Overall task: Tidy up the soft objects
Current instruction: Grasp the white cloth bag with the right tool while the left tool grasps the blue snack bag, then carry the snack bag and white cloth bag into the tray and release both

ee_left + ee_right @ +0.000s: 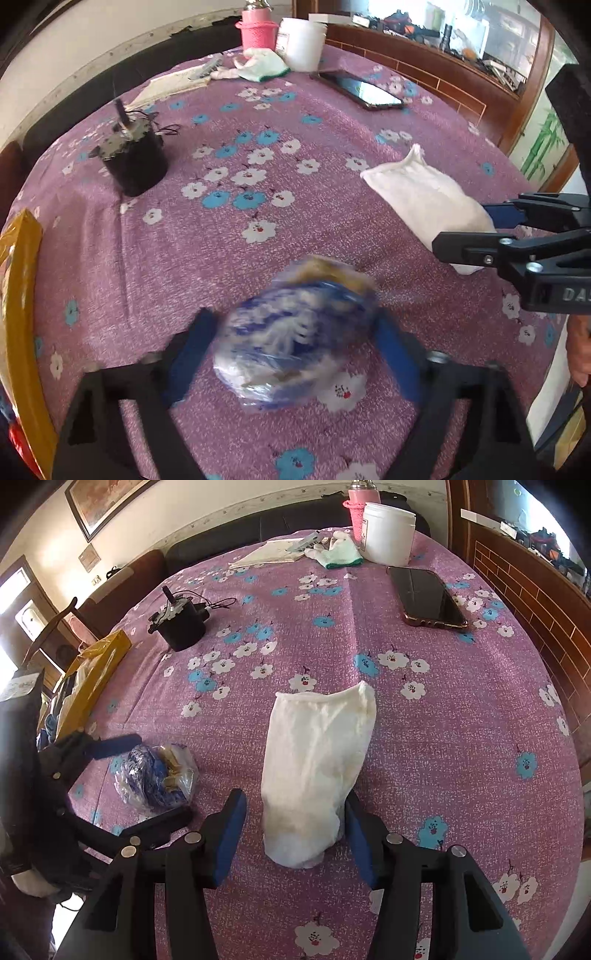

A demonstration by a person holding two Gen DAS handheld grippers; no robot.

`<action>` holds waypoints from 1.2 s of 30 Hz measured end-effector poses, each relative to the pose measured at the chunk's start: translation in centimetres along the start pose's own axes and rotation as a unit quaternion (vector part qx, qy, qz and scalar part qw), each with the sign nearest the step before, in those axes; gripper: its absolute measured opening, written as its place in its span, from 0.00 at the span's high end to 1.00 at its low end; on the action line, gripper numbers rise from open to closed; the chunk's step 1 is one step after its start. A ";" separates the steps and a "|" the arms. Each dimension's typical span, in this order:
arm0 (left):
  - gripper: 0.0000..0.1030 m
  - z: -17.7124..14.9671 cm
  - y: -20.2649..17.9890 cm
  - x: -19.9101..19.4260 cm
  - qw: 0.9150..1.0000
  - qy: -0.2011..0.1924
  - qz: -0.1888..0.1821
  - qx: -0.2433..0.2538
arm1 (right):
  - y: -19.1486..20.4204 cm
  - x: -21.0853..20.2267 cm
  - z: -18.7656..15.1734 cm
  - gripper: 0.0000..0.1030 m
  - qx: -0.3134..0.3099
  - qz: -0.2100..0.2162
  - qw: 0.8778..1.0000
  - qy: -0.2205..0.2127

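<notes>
A clear plastic bag of blue-and-white soft stuff (295,332) lies on the purple flowered tablecloth (314,122). It fills the gap between my left gripper's (295,350) blue pads, which press on both its sides. The right wrist view shows that bag (155,775) in the left gripper (151,781) at the lower left. A white fabric pouch (317,746) lies lengthwise between the fingers of my right gripper (295,834). The right pad touches it and the left pad stands off it, so the gripper is open. In the left wrist view, the right gripper (469,232) is at the near end of the pouch (424,195).
A black motor with wires (136,162) sits to the left. A phone (428,598), a white jar (388,531), a pink container (258,33), gloves (262,66) and papers (273,552) lie at the far side. A yellow bag (22,295) hangs at the left edge.
</notes>
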State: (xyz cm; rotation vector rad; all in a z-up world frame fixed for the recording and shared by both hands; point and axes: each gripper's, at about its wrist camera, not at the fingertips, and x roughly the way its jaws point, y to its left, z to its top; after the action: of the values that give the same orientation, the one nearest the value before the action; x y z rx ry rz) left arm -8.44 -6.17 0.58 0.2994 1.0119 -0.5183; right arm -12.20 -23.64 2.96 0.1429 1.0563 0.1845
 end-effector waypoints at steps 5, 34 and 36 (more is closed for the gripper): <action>0.36 -1.1 1.0 -2.1 0.999 -0.019 -0.017 -0.036 | 0.6 0.6 0.4 0.45 -0.010 -0.035 0.999 -0.004; 0.36 -12.4 21.3 -16.2 0.938 -0.149 0.062 -0.306 | 13.0 -2.2 3.9 0.75 -0.101 0.007 0.994 -0.033; 0.36 -13.5 22.9 -16.3 0.933 -0.145 0.071 -0.321 | 15.0 -1.8 4.4 0.75 -0.109 0.029 0.993 -0.029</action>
State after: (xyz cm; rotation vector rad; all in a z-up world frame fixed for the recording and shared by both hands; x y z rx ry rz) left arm -12.78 23.82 7.86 -0.2835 0.8118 -0.0749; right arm -10.45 -9.56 9.64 -0.0178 0.9679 0.3448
